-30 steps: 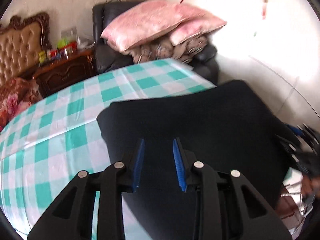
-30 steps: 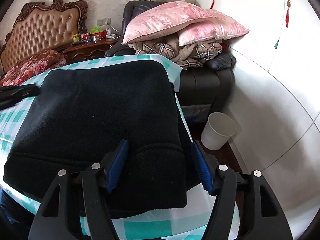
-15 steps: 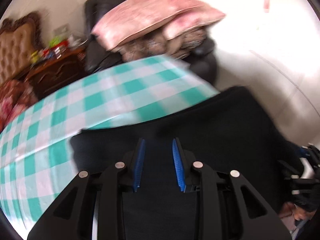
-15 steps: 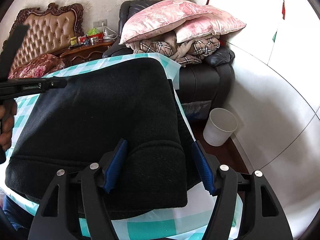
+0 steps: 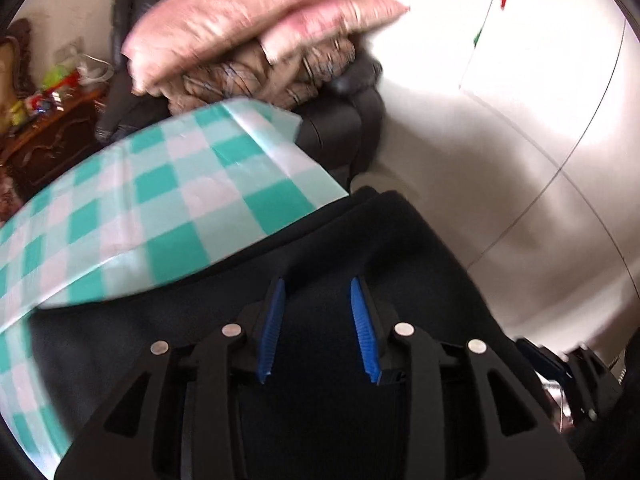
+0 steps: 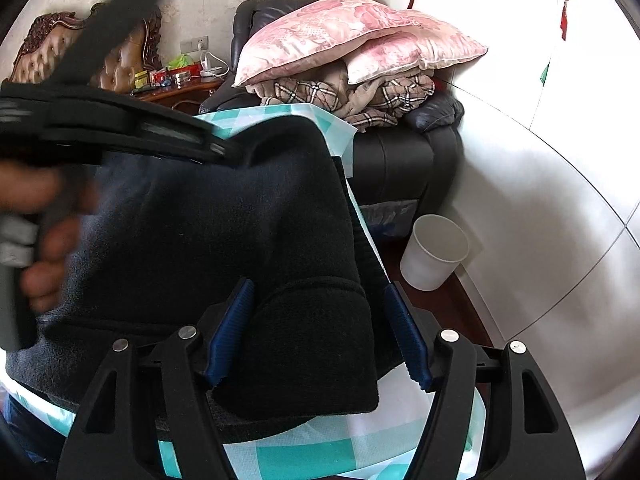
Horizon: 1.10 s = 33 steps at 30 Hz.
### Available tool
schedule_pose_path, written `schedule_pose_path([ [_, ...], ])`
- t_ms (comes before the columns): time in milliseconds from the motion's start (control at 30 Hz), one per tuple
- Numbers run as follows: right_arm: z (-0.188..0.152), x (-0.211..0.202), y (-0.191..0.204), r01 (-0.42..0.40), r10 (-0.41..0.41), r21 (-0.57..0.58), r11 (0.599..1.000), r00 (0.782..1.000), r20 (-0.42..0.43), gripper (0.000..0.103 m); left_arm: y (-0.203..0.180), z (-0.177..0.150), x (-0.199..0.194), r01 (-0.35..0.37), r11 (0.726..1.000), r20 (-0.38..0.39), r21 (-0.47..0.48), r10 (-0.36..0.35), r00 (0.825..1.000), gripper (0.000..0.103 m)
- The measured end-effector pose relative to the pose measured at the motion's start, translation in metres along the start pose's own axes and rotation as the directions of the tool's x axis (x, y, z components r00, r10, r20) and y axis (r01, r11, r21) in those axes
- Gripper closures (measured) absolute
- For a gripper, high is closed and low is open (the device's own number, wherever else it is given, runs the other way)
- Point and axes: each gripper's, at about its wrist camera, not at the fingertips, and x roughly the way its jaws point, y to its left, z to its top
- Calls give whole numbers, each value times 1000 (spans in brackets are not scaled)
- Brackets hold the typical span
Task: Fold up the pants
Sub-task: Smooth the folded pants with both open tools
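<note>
Black fleece pants [image 6: 224, 216] lie folded on the checked tablecloth [image 5: 168, 208] at the table's right end. My left gripper [image 5: 317, 284] hovers low over the dark cloth [image 5: 400, 248]. Its jaws are opening, and I see only fabric behind the gap, none pinched between the blue pads [image 5: 272, 328]. The right wrist view shows it blurred at the upper left [image 6: 224, 146], held by a hand [image 6: 40, 216]. My right gripper [image 6: 319, 286] stands open astride the thick folded corner [image 6: 312, 344] at the near edge; a gap shows at the right pad [image 6: 404, 336].
A dark armchair [image 6: 400, 160] piled with pink pillows [image 6: 352, 36] and plaid blankets stands just past the table. A white bin [image 6: 434, 252] sits on the floor by the white wall [image 6: 540, 220]. A wooden nightstand [image 6: 180, 94] with small items is at the back left.
My left gripper has swept to the right across the pants and now reaches into the right wrist view. Its jaws have widened a little. The right gripper has stayed where it was.
</note>
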Motion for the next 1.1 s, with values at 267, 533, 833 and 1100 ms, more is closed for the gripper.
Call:
schedule_pose_path([
  [267, -3, 2, -3, -12, 12, 42, 999, 1000, 9, 38, 2, -109, -78, -98, 992, 48, -77, 102, 994, 47],
  [533, -2, -1, -1, 0, 0, 43, 999, 1000, 1, 36, -4, -175, -103, -171, 985, 101, -18, 172, 980, 24],
  [833, 2, 0, -1, 34, -33, 56, 998, 999, -18, 30, 34, -192, -141, -155, 971, 40, -182, 165, 986, 21],
  [1100, 25, -47, -5, 90, -86, 115, 989, 996, -39, 14, 20, -163, -185, -252, 956, 95, -153, 268, 959, 2],
])
